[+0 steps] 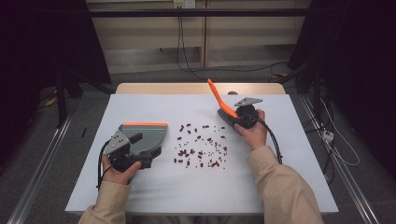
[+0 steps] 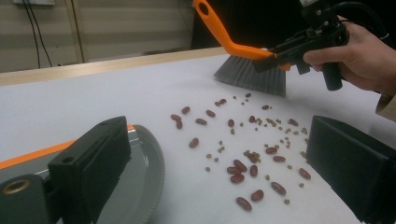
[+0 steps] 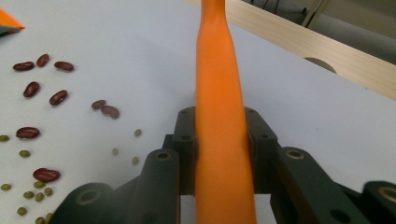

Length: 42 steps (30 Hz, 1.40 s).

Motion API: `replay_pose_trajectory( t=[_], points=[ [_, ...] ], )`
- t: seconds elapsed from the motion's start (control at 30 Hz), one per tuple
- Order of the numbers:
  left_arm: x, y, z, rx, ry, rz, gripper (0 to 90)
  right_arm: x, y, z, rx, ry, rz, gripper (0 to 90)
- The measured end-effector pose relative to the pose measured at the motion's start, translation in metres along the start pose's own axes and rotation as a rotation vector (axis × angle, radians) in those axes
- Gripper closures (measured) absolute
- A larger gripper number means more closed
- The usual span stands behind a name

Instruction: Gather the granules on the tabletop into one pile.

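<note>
Red beans (image 1: 201, 147) and small green ones (image 2: 240, 165) lie scattered mid-table. A grey dustpan (image 1: 145, 133) with an orange edge rests left of them. My left gripper (image 1: 142, 150) sits at the pan. In the left gripper view its jaws stand wide apart, one above the pan (image 2: 144, 186), with bare table and beans between them. My right gripper (image 1: 232, 114) is shut on the orange handle of a brush (image 1: 215, 95), right of the beans. The grey bristles (image 2: 252, 74) touch the table just beyond the beans. In the right gripper view the handle (image 3: 217, 70) runs up between the pads, and beans (image 3: 32, 88) lie at the left.
A white sheet (image 1: 196, 186) covers the table, and a wooden strip (image 1: 196, 88) shows at its far edge. Cables (image 1: 336, 144) trail on the floor at the right. Dark stands flank the table on both sides.
</note>
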<state>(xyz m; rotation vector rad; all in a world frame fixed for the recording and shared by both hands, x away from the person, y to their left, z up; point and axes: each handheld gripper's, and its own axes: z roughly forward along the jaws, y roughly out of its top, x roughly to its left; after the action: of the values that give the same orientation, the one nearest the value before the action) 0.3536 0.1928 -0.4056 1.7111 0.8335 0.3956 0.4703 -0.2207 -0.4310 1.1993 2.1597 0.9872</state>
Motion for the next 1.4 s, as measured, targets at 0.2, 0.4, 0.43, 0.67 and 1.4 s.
replay_pose_trajectory(
  t=[0.2, 0.4, 0.43, 0.67, 1.4],
  points=[
    [0.0, 0.0, -0.001, -0.002, 0.006, -0.005, 6.3, 0.011, 0.001, -0.002, 0.036, 0.044, -0.071, 70.8],
    [0.0, 0.0, -0.001, -0.003, 0.008, 0.004, 6.3, 0.02, -0.003, -0.008, 0.044, 0.087, -0.13, 70.5],
    [0.0, 0.0, -0.001, -0.003, 0.006, 0.003, 6.3, 0.022, -0.003, -0.009, 0.043, 0.091, -0.133, 70.5],
    [0.0, 0.0, -0.001, -0.005, 0.009, -0.001, 6.3, 0.029, -0.007, -0.017, 0.046, 0.127, -0.17, 70.4],
    [-0.001, 0.0, -0.002, -0.001, 0.01, 0.0, 6.3, 0.053, -0.023, -0.045, 0.064, 0.237, -0.271, 70.3]
  ],
)
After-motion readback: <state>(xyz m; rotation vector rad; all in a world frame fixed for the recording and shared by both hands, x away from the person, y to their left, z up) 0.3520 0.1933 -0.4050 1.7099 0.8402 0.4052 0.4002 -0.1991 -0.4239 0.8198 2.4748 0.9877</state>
